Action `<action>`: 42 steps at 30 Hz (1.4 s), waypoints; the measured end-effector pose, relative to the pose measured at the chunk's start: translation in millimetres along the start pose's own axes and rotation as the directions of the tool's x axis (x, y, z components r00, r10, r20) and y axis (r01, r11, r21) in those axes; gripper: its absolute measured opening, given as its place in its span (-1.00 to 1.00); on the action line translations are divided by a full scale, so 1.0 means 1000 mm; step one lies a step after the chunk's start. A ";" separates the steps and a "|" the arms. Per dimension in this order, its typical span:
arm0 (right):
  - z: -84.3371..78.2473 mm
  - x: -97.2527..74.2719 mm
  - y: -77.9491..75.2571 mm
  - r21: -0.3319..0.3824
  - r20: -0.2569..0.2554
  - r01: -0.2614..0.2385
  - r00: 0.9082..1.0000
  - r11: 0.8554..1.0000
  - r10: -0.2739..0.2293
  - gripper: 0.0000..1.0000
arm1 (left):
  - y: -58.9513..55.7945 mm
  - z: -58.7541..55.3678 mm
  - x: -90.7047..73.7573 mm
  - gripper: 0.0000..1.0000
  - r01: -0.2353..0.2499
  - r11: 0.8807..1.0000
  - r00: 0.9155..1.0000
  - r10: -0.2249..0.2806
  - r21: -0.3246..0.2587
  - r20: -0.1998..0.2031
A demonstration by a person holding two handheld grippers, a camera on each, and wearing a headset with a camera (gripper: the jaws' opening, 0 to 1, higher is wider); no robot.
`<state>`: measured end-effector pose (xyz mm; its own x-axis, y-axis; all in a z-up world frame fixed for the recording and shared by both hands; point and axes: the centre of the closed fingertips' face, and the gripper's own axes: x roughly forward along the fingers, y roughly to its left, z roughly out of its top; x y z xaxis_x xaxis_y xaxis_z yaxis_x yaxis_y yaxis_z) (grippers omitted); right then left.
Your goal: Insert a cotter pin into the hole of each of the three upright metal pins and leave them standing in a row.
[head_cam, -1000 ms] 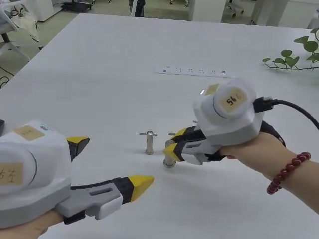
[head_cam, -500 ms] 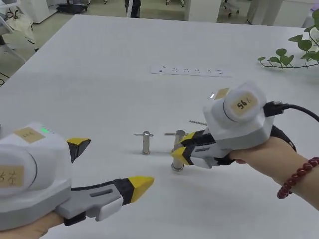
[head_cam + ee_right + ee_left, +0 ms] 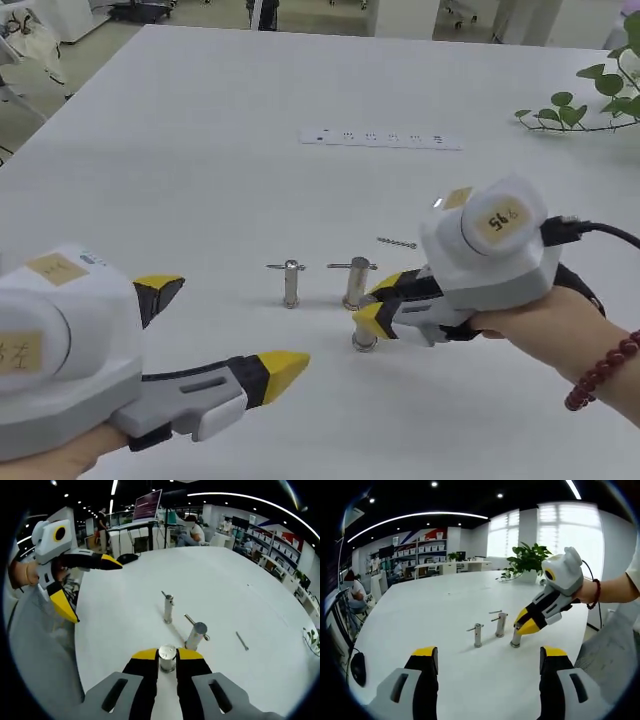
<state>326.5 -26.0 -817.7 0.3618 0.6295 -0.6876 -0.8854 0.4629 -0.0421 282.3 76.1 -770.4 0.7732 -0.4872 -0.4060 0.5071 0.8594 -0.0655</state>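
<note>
Two upright metal pins, each with a cotter pin through its top, stand side by side: the left pin [image 3: 291, 284] [image 3: 478, 635] [image 3: 168, 608] and the middle pin [image 3: 355, 283] [image 3: 501, 625] [image 3: 196, 635]. My right gripper [image 3: 368, 306] [image 3: 526, 625] [image 3: 168, 655] is shut on a third metal pin [image 3: 365, 338] [image 3: 515, 638] [image 3: 167, 658], held upright just right of and nearer than the other two, its base at the table. One loose cotter pin [image 3: 397, 242] [image 3: 242, 641] lies behind them. My left gripper [image 3: 225, 330] [image 3: 489, 655] [image 3: 67, 582] hovers open and empty at the near left.
A white power strip [image 3: 380, 138] lies farther back on the white table [image 3: 200, 150]. A green plant [image 3: 600, 85] [image 3: 527, 560] reaches in at the far right edge. People sit at desks beyond the table [image 3: 192, 530].
My right gripper has carried the third pin to the right and a little nearer, uncovering the middle pin with its cotter pin. The left gripper has stayed put.
</note>
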 end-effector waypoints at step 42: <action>0.031 -0.039 -0.047 0.114 0.140 -0.012 0.990 0.993 -0.004 -0.54 | 0.000 0.006 0.001 0.70 0.003 1.000 0.999 -0.004 0.029 0.033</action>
<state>362.7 -52.6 -766.5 0.4030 0.7085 -0.5794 -0.8505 0.5237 0.0488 285.2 74.7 -764.8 0.7836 -0.4952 -0.3751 0.5199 0.8533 -0.0404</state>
